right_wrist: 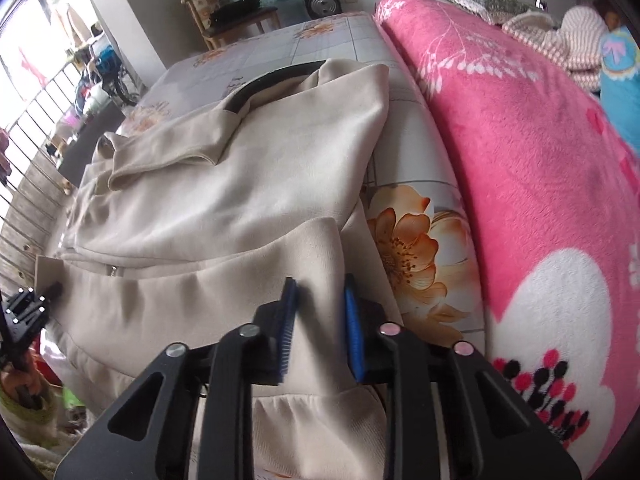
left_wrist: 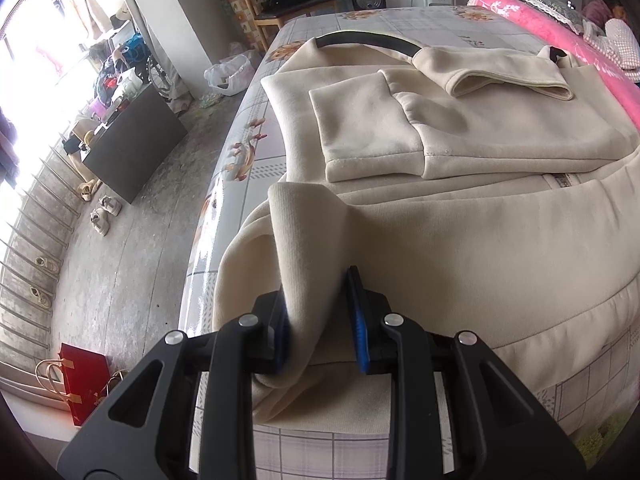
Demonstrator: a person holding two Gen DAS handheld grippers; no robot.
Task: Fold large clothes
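cream jacket [left_wrist: 460, 216] on the bed [left_wrist: 256, 148], sleeves already folded in, both hem corners being taken up.

left wrist view: the left gripper [left_wrist: 320, 320] is clamped on a bunched fold of the hem at the jacket's near left corner, the thick fleecy cloth rising in a soft ridge between the blue ribbed pads. 2 sleeves lie crossed over the chest; a dark band lines the collar. i judge the bottom-to-top fold is still left. right wrist view: the right gripper [right_wrist: 320, 316] sits over the near right hem, its pads drawn close with cloth between them; whether they truly pinch it i cannot tell. beside the jacket lie the glossy flowered sheet and a plush pink blanket [right_wrist: 520, 160].
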